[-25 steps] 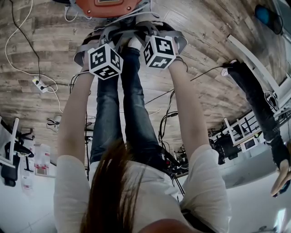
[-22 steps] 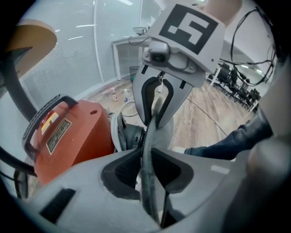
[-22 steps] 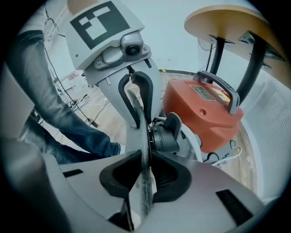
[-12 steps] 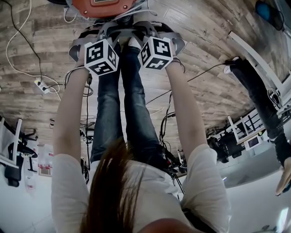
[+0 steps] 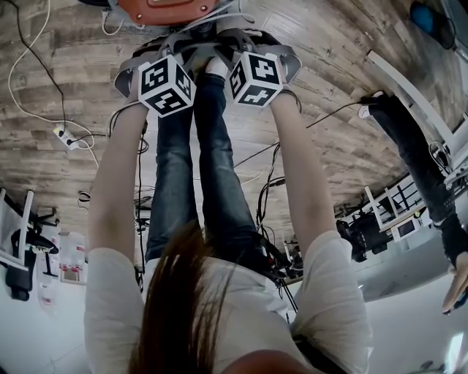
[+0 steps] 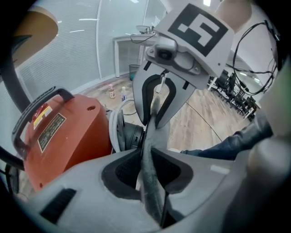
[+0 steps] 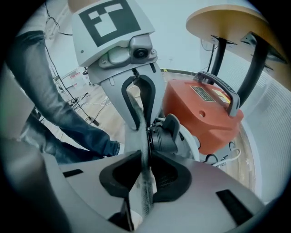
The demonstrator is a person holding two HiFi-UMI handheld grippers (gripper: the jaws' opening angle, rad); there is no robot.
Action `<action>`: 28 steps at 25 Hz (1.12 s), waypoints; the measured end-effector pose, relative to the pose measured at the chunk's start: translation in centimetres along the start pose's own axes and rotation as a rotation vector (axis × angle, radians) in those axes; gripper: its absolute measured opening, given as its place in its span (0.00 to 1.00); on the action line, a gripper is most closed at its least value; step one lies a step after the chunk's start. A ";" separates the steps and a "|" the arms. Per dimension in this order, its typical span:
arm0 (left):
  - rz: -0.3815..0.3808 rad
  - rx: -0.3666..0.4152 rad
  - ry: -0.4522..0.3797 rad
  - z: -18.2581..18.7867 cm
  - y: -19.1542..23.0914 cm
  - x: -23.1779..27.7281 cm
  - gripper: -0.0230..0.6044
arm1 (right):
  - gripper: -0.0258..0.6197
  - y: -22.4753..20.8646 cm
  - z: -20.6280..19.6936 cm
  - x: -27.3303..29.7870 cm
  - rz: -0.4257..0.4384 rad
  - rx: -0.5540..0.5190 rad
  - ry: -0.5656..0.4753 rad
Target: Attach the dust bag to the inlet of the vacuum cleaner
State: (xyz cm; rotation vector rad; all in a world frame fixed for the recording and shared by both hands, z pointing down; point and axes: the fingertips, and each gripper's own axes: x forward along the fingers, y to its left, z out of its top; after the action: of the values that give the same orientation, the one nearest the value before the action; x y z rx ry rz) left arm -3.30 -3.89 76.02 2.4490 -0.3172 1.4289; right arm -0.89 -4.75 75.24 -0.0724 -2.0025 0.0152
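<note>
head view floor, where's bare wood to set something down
Bare planks lie upper right, between the jeans and the other person's dark leg, crossed by a thin black cable. The left is crowded: white cable, power strip. The top by the orange vacuum cleaner is taken.

Ahead, vacuum cleaner (image 5: 167, 10) blocks passage; cables (image 5: 73, 140) cross floor (image 5: 73, 66) leftward.

Both bare arms (image 5: 115, 197) stretch forward and down, side by side. The left claw (image 6: 148, 157), tipped steeply down, has just been closing on the grey edge of the dust bag (image 6: 153, 134); the right claw (image 7: 144, 166) pinches it alongside.
</note>
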 end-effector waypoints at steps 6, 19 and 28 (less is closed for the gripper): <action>0.007 -0.008 0.011 0.0 0.0 -0.1 0.16 | 0.16 -0.1 0.0 0.0 -0.039 0.059 -0.001; 0.026 -0.273 0.029 -0.8 0.0 0.3 0.26 | 0.32 -0.2 -0.5 -0.2 -0.031 0.279 -0.014; 0.033 -0.344 0.005 -0.7 -0.5 -0.2 0.36 | 0.42 0.7 -0.4 -0.9 -0.022 0.324 -0.035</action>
State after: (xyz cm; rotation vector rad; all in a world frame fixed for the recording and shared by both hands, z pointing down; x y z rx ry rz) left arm -3.82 -3.16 76.11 2.1700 -0.5548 1.2711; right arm -0.11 -4.15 74.54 0.1588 -2.0108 0.3280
